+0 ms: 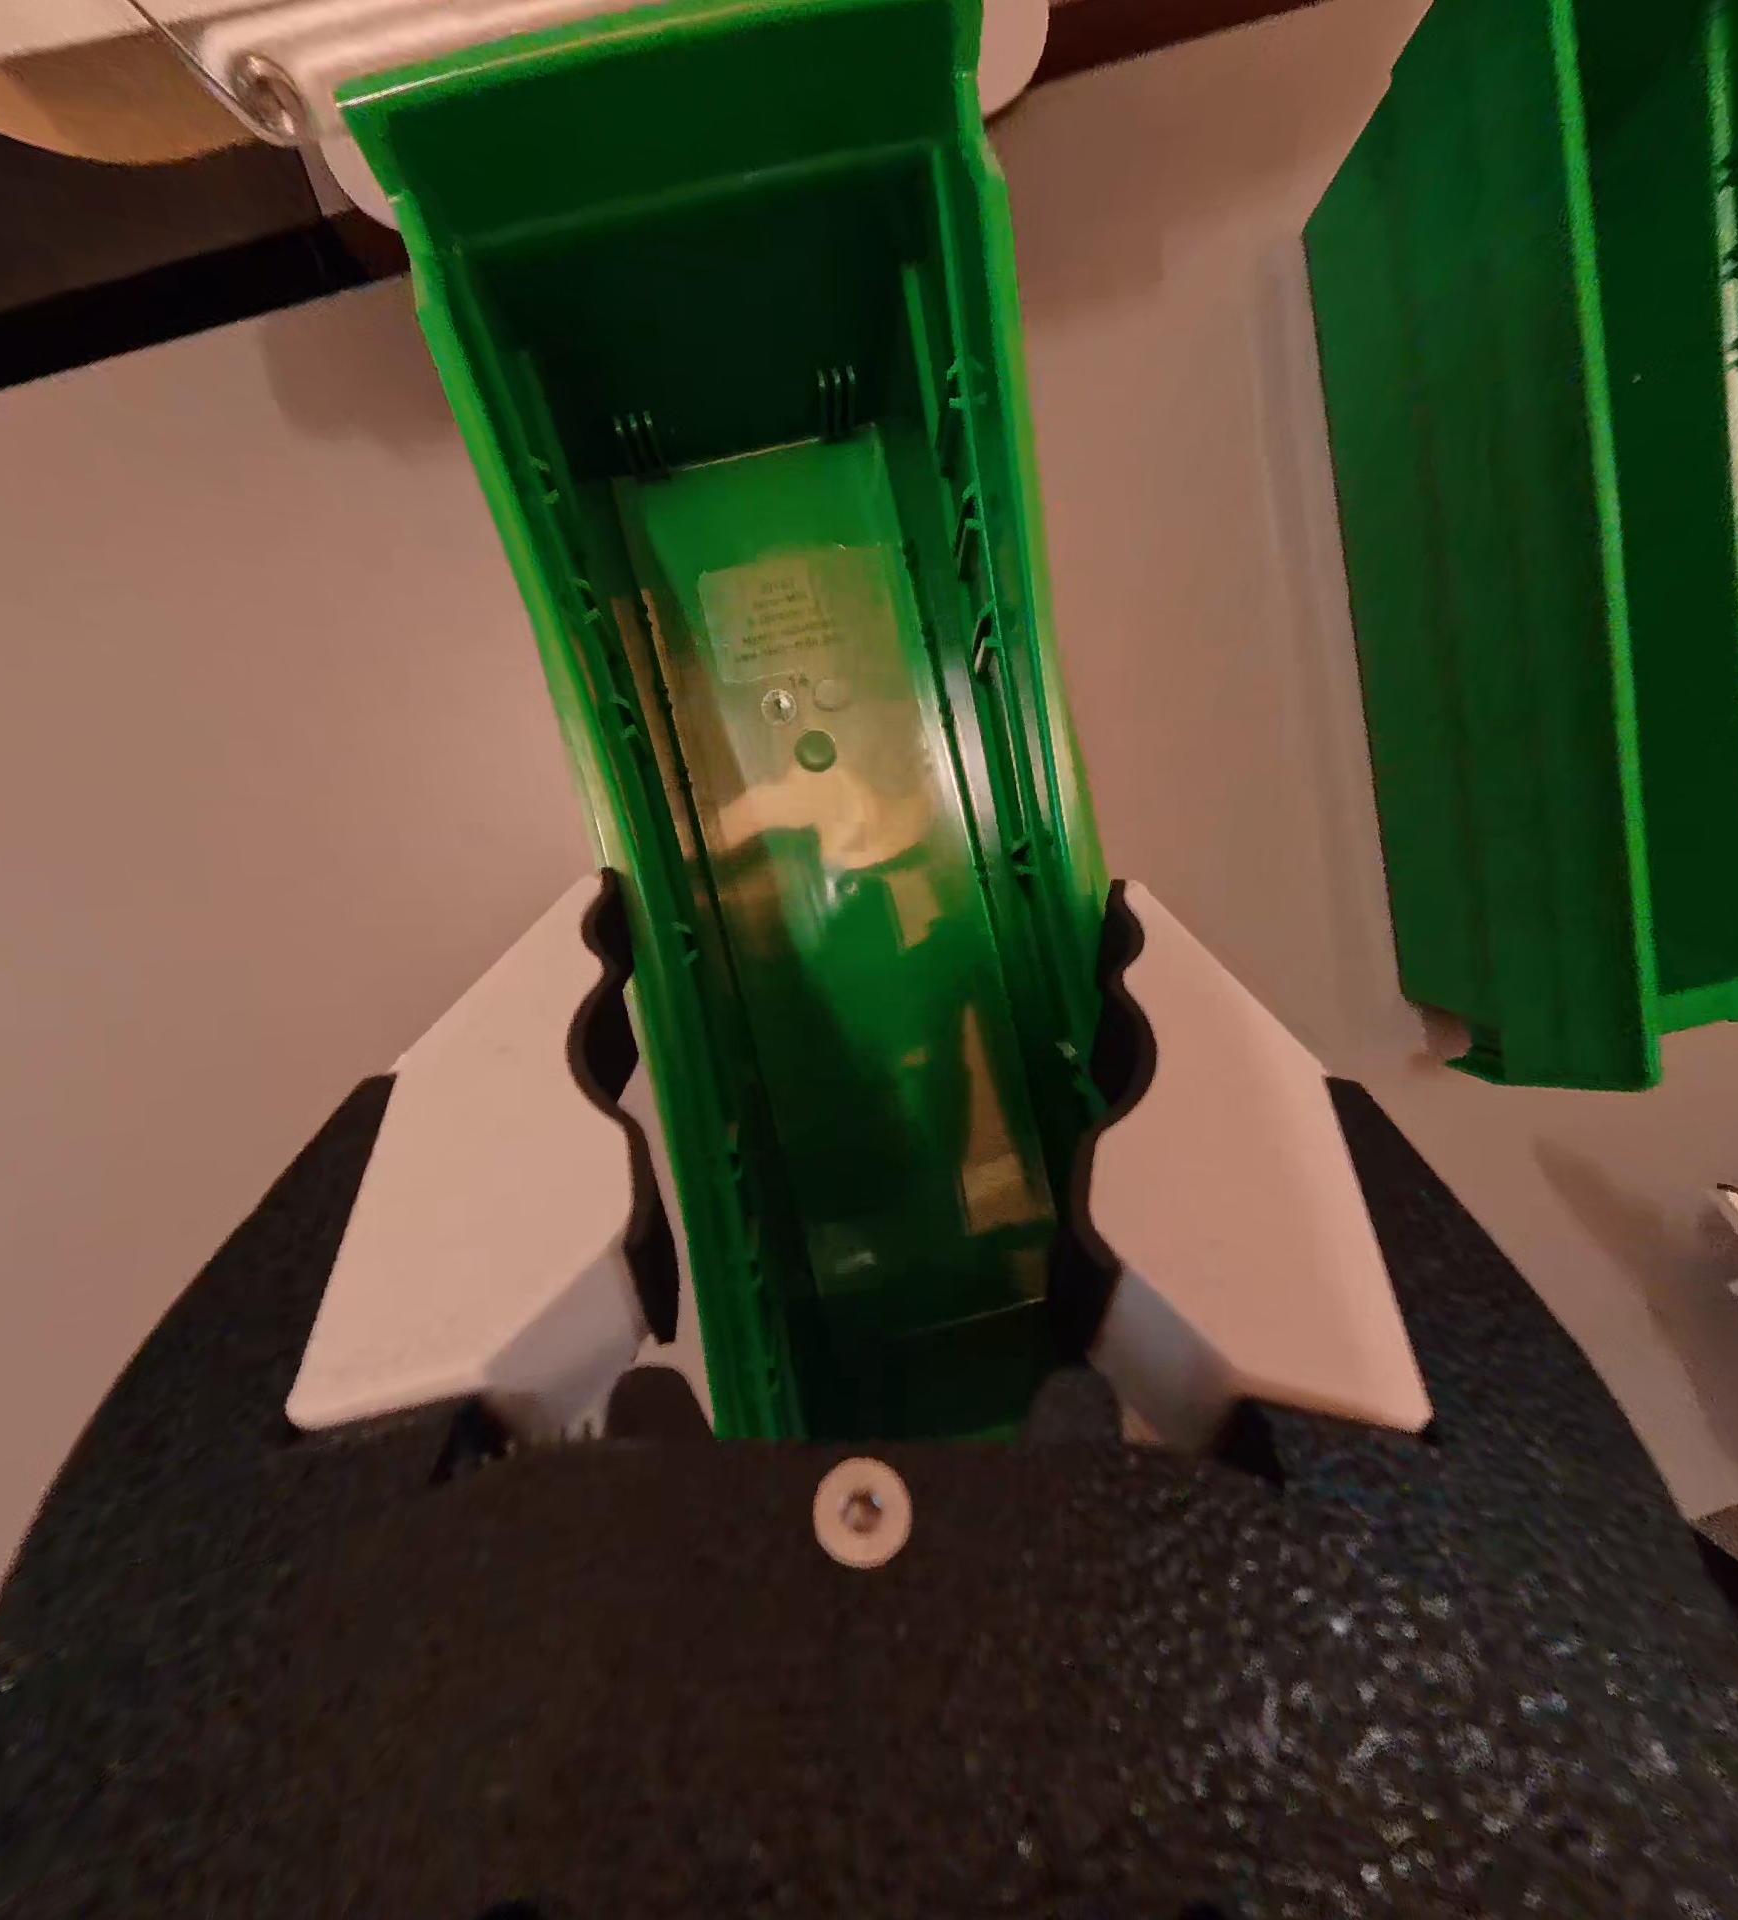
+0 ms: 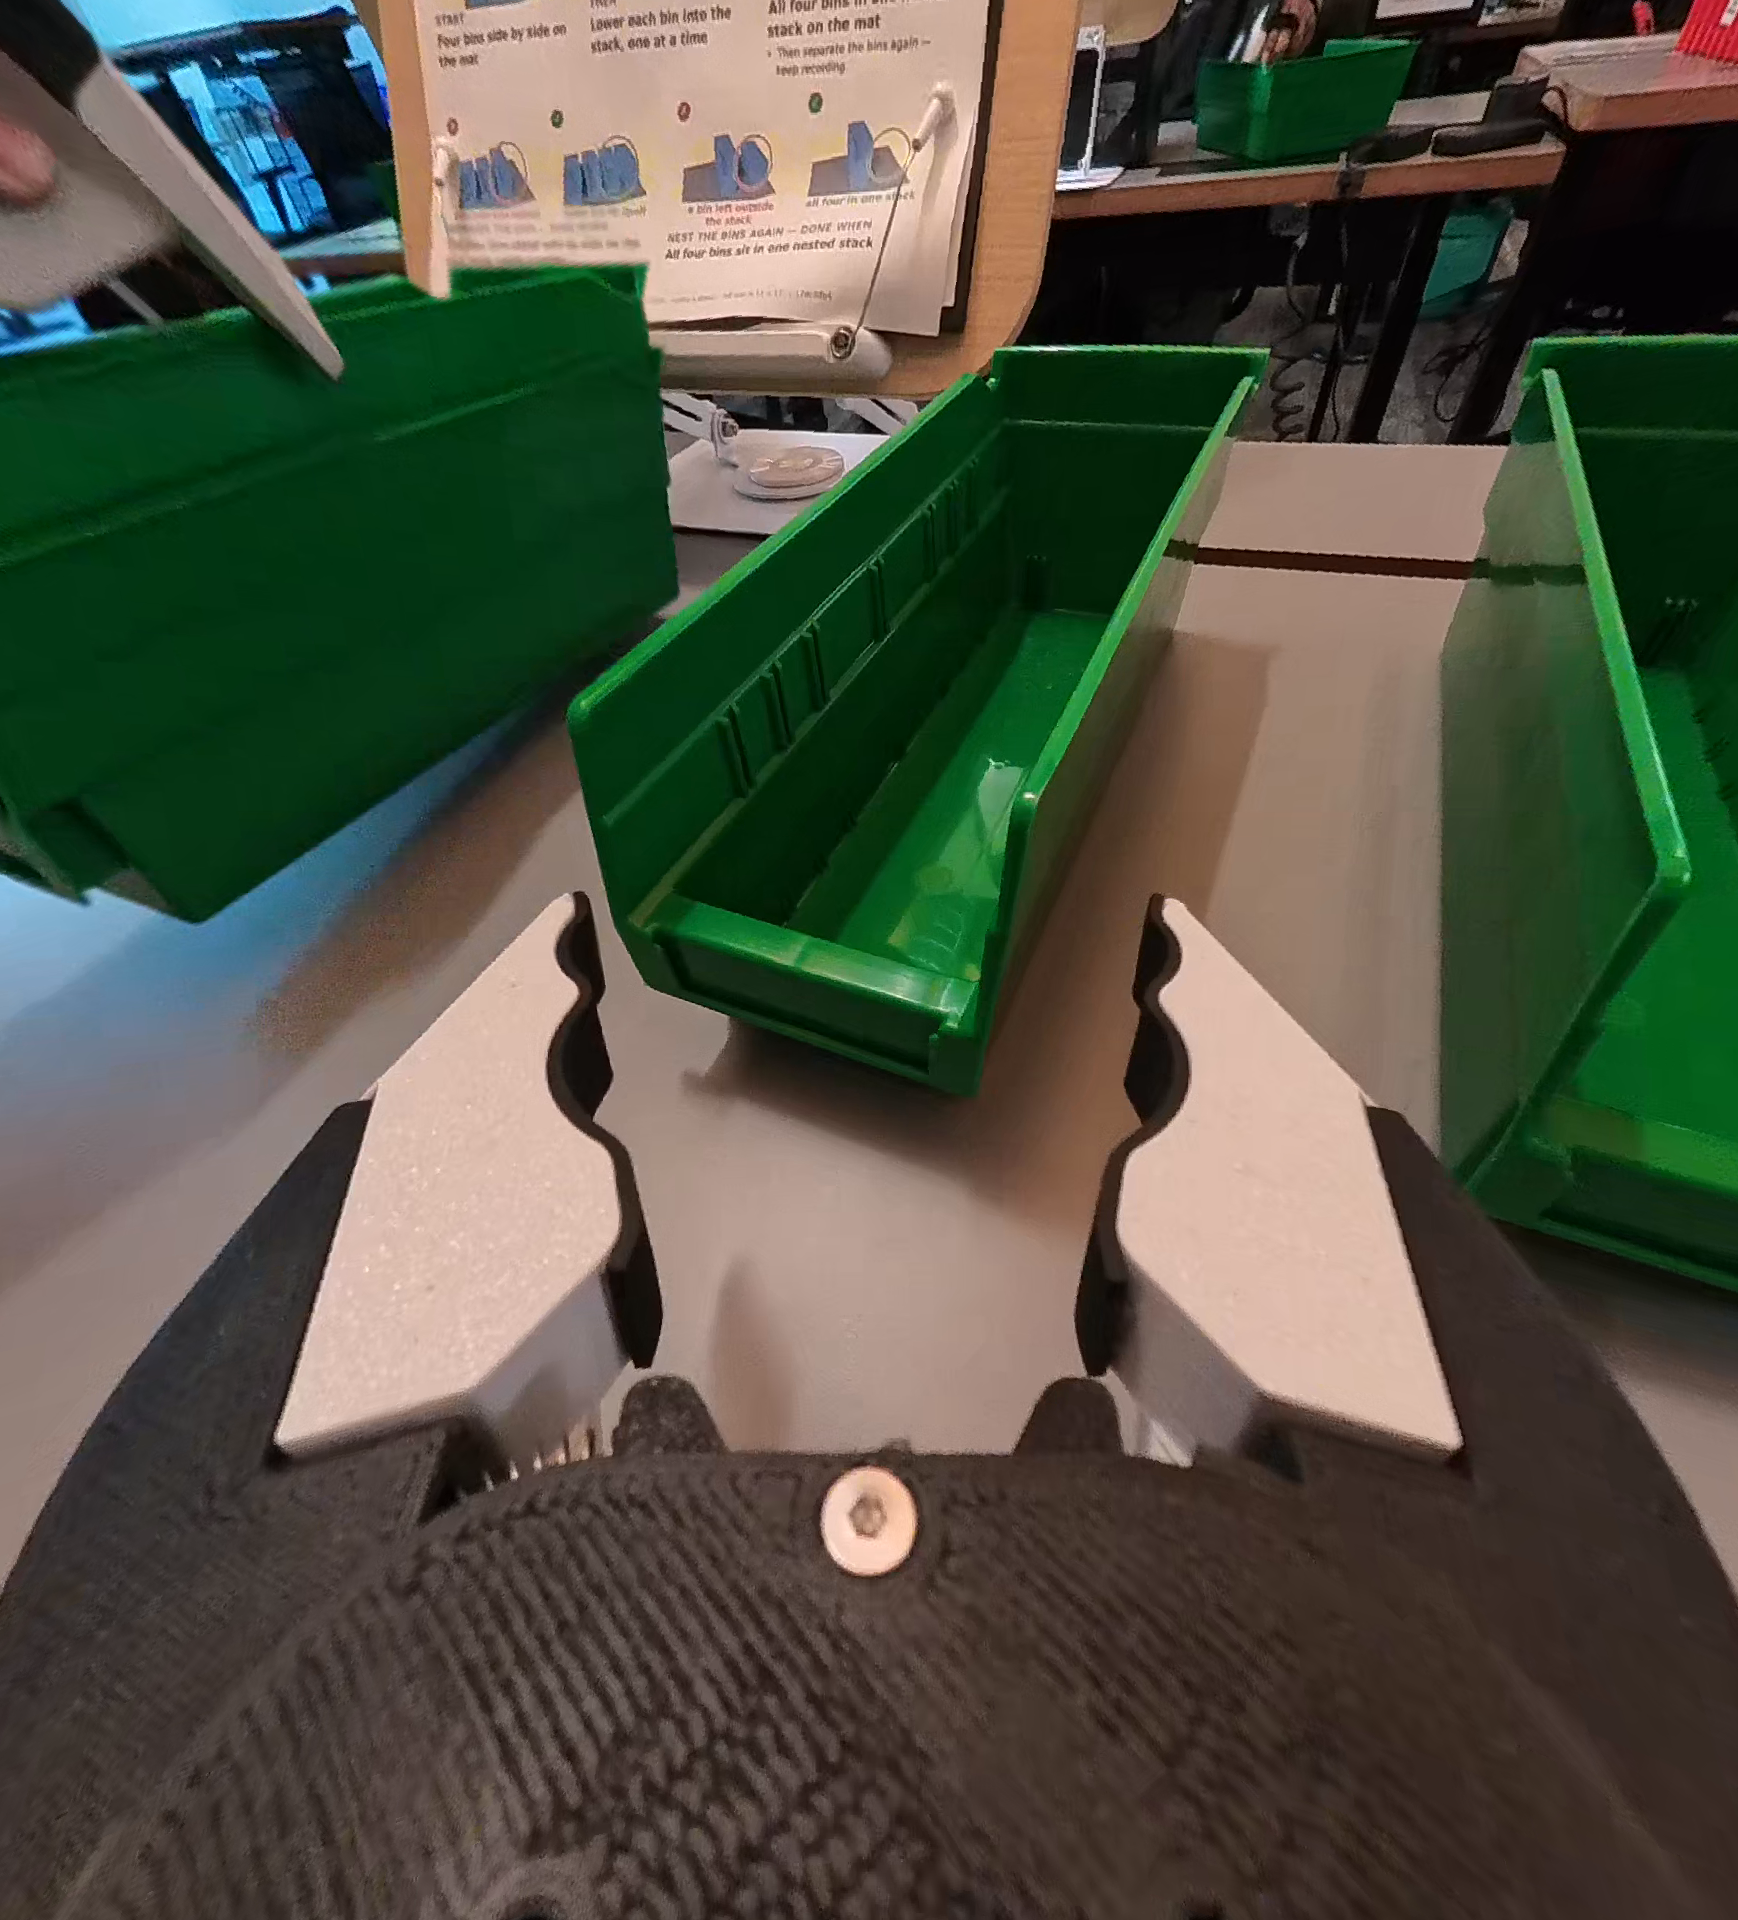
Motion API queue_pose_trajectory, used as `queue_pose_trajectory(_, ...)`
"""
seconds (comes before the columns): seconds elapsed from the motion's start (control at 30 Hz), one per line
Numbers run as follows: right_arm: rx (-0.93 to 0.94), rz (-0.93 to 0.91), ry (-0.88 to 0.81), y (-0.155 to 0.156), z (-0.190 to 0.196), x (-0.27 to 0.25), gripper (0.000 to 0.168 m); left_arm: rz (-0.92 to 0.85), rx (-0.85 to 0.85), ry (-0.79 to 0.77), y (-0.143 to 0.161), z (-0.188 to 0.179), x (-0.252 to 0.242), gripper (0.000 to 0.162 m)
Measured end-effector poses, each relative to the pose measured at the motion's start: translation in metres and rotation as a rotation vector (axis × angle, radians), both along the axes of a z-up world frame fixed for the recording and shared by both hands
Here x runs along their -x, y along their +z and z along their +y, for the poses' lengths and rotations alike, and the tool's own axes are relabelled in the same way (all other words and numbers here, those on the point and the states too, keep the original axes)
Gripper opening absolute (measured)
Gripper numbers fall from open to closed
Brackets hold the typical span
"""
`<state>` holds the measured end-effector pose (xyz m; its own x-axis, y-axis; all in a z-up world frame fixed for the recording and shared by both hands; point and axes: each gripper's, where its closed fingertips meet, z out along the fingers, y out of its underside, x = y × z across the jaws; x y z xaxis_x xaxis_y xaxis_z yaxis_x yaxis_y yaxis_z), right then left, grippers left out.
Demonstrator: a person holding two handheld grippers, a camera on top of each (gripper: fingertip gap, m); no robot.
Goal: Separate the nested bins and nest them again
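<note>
My left gripper is shut on a long green bin, with its fingers pressed on the two long side walls. I look down into the open top of that bin. In the right wrist view the same bin hangs tilted above the table at the left, with a finger of the left gripper on it. A second green bin stands empty on the grey table. My right gripper is open and empty, just in front of its near end.
A third green bin stands at the right edge; it also shows in the left wrist view. An instruction sheet on a wooden stand is at the table's back. Other tables with another green bin lie beyond.
</note>
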<state>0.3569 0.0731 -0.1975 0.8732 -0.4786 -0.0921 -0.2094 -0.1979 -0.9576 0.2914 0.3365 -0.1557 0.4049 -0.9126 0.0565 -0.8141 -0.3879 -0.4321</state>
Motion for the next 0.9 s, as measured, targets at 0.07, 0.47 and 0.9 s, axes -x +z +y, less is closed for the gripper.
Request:
queue_pose_trajectory(0.07, 0.002, -0.003, -0.005, 0.000, -0.001, -0.001, 0.102, 0.030, -0.008, -0.003, -0.009, -0.002, 0.000, 0.090)
queue_pose_trajectory(0.47, 0.010, 0.007, -0.001, -0.003, 0.000, -0.001, 0.103, 0.126, -0.032, 0.044, -0.021, -0.003, 0.001, 0.106)
queue_pose_trajectory(0.9, 0.030, -0.042, 0.061, 0.011, 0.015, 0.023, 0.081, 0.259, 0.069, 0.083, -0.029, -0.003, 0.004, 0.113)
